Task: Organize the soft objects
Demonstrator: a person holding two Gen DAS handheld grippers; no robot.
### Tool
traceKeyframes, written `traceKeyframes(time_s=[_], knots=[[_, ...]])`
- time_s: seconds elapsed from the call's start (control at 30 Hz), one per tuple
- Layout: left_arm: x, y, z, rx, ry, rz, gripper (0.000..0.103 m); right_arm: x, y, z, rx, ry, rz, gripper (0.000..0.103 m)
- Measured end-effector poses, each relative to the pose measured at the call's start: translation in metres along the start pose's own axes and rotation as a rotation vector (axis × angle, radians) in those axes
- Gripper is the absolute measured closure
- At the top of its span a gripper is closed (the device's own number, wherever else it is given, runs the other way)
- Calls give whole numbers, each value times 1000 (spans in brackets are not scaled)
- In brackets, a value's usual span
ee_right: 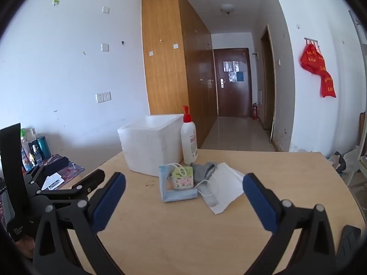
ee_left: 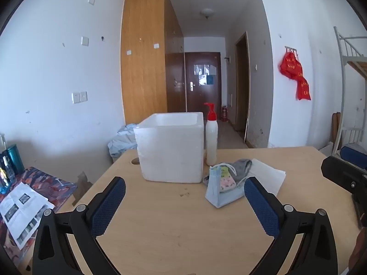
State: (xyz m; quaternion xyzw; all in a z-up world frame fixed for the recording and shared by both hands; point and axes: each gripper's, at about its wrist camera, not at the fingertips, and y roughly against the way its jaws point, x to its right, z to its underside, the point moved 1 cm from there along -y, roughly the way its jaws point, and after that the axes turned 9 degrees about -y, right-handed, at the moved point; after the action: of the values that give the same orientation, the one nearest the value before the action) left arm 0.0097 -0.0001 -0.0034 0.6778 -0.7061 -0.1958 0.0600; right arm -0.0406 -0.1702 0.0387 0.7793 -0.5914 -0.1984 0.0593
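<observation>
Both tools hover wide and empty above the wooden worktop (ee_right: 275, 171) as the sorting of soft things is, by the look of it, yet to begin. The left tool (ee_left: 184, 188) faces the white foam box (ee_left: 170, 146); the right tool (ee_right: 183, 186) faces the heap just beside the box: a blue face mask (ee_right: 177, 193), a floral sponge (ee_right: 183, 178), a grey sock (ee_right: 204, 169) and a white mask (ee_right: 226, 183). A pump bottle (ee_right: 189, 139) stands against the box. Next move likely: descend on one item, pinch gently, lift it clear into the box.
</observation>
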Motion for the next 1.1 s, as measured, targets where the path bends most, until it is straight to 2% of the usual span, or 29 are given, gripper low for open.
traceKeyframes(time_s=[0.13,0.23,0.4,1.1], knots=[[-2,-8,-2,-7,14,28,0,-1,-2,-1,-1,0,1,0],[-4,1,-4,36,20,4,0,-7,0,-2,3,1,1,0],[-12,0,-1,38,50,8,0,1,6,-2,19,-5,-8,0],[-7,2,0,39,42,-9,0,-4,5,-2,33,-1,1,0]])
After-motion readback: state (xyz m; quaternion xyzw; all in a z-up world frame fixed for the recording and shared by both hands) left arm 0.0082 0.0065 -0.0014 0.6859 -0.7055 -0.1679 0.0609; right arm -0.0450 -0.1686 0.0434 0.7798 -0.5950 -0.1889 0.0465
